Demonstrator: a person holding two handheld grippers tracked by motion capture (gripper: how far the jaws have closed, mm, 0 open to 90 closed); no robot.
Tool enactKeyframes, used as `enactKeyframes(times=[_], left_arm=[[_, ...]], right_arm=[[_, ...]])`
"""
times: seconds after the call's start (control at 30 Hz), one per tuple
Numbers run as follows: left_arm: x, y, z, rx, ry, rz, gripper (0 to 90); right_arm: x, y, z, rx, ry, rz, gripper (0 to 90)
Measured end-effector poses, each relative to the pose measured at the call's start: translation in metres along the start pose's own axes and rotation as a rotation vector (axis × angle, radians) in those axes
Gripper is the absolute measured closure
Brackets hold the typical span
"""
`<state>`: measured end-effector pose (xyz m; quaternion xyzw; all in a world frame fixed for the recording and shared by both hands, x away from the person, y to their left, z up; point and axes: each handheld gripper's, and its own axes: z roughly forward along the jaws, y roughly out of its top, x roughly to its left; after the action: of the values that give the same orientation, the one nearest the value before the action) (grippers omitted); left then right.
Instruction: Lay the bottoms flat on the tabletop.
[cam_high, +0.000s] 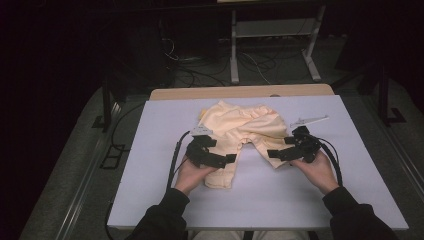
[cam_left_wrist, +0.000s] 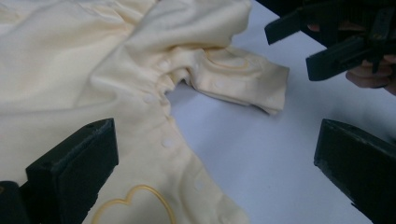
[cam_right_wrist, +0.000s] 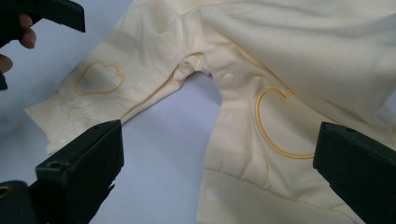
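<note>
Pale-yellow cotton baby romper (cam_high: 240, 131) lies rumpled at the middle of the white table (cam_high: 150, 165), its long axis running from 12 o'clock down to 6 o'clock, with both legs pointing toward the person. Left gripper (cam_high: 220, 159), jaws released and spread, hovers at the left leg (cam_high: 222, 175), whose heart outline (cam_left_wrist: 135, 205) sits between its jaws; right gripper (cam_high: 280, 153), likewise released and grasping nothing, faces the shorter right leg (cam_high: 267, 145) from about 3 o'clock. Each leg cuff lies nearest its own-side gripper, the snap-lined crotch (cam_right_wrist: 205, 70) midway between them.
</note>
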<state>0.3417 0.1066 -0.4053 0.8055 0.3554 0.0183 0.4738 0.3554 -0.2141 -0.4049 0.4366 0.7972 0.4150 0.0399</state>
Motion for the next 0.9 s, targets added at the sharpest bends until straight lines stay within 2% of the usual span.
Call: enactKeyframes(times=[0.17, 0.27, 0.43, 0.67, 0.73, 0.77, 0.83, 0.9], left_arm=[[-0.009, -0.009, 0.012, 0.079, -0.017, 0.015, 0.0], [-0.014, -0.012, 0.016, 0.124, -0.006, 0.039, 0.0], [-0.018, -0.020, 0.021, 0.176, 0.012, 0.052, 1.4], [-0.017, -0.029, 0.022, 0.209, 0.083, 0.071, 14.8], [-0.017, -0.030, 0.023, 0.238, 0.109, 0.093, 20.5], [-0.017, -0.031, 0.024, 0.242, 0.120, 0.106, 25.4], [-0.020, -0.032, 0.025, 0.253, 0.162, 0.140, 31.5], [-0.020, -0.032, 0.026, 0.259, 0.150, 0.141, 39.9]], right_arm=[[0.001, -0.002, 0.002, 0.003, 0.007, 0.006, 4.7], [0.002, -0.004, 0.005, 0.008, 0.012, 0.004, 5.5], [0.005, -0.005, 0.007, 0.017, 0.015, 0.007, 7.0], [0.007, -0.007, 0.013, 0.037, 0.012, -0.002, 13.9], [0.007, -0.008, 0.015, 0.050, 0.007, -0.005, 15.1], [0.008, -0.008, 0.017, 0.059, 0.000, -0.009, 18.5], [0.009, -0.009, 0.020, 0.069, -0.005, -0.019, 22.1], [0.012, -0.009, 0.024, 0.083, -0.026, -0.037, 27.6]])
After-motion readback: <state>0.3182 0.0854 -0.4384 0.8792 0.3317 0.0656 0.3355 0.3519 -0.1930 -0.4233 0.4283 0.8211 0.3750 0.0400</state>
